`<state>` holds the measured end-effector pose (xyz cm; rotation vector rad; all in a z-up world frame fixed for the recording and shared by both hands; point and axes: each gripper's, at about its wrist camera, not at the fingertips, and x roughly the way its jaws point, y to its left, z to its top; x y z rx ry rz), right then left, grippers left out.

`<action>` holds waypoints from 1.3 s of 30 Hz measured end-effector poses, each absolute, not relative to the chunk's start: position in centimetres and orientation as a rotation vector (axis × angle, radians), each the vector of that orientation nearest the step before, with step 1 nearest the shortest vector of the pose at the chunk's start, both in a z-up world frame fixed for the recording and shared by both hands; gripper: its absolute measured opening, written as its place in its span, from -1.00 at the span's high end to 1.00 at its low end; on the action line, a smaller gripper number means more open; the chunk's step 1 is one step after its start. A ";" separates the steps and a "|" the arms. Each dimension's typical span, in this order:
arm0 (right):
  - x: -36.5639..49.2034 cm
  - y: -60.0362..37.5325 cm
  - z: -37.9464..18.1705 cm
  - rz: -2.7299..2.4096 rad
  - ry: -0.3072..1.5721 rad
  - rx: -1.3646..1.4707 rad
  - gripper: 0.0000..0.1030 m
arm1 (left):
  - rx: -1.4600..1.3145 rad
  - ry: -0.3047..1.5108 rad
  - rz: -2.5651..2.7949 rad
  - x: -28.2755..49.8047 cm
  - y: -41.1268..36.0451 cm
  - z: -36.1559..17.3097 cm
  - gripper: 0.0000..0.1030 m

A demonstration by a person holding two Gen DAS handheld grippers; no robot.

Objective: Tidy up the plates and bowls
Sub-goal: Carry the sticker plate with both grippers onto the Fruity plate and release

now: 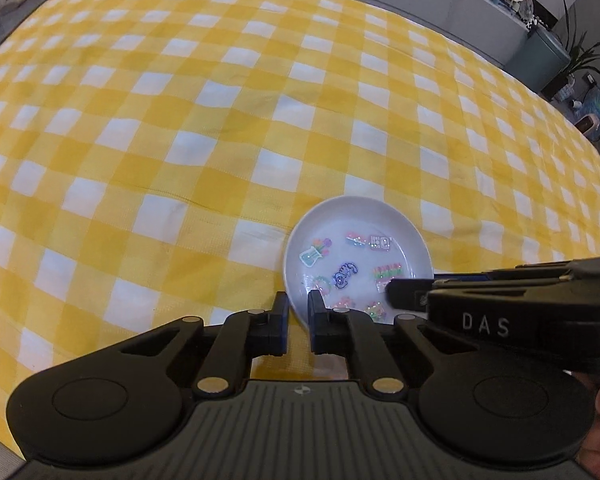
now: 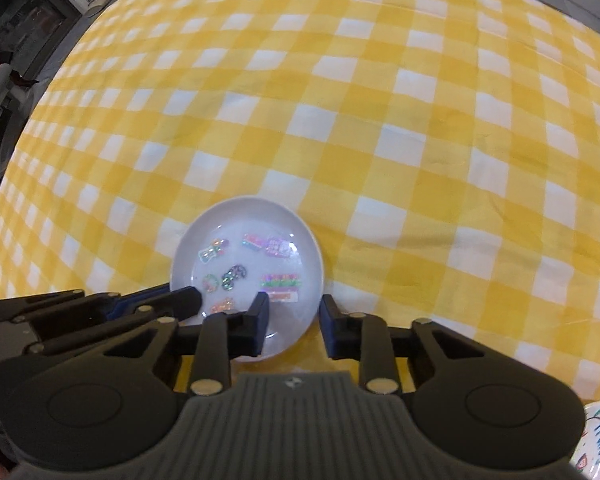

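While the yellow-and-white checked tablecloth (image 1: pixel 180 120) fills most of both wrist views, the only dish in full sight is a small round white ceramic plate with colourful cartoon stickers on its floor (image 1: pixel 358 256), lying flat on the cloth near the front edge of the table. At the plate's left side, the left gripper (image 1: pixel 298 322) has its two black fingers on either side of the near-left rim, one finger outside the plate and the other over its inside; the gap between them is narrow, but whether the pads actually press the rim cannot be told. Further right, the right gripper (image 2: pixel 294 326) has its fingers set wider apart and straddles the plate's near-right rim, its left finger (image 2: pixel 256 320) over the plate's floor and its right finger (image 2: pixel 332 328) just outside the rim on the cloth, with clear space between pad and rim. Each gripper shows in the other's camera, reaching in over the plate from the side. At the far right, in the bottom corner of the right wrist view, part of a white dish with green "Fruity" lettering (image 2: pixel 598 440) sits well apart from the plate.
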<state>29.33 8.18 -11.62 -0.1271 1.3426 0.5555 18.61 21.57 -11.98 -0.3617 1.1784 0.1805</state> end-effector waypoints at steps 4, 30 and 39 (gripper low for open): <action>29.5 7.4 -11.5 0.531 1.315 -0.114 0.92 | -0.374 1.166 0.196 18.6 21.8 -11.9 0.83; 20.1 -22.1 -5.1 0.338 1.056 0.421 0.99 | -0.181 1.082 -0.313 18.1 1.6 -6.2 0.86; 19.5 -24.9 -11.1 0.317 1.161 0.583 0.98 | -0.088 1.225 -0.307 19.3 -1.5 -10.0 0.85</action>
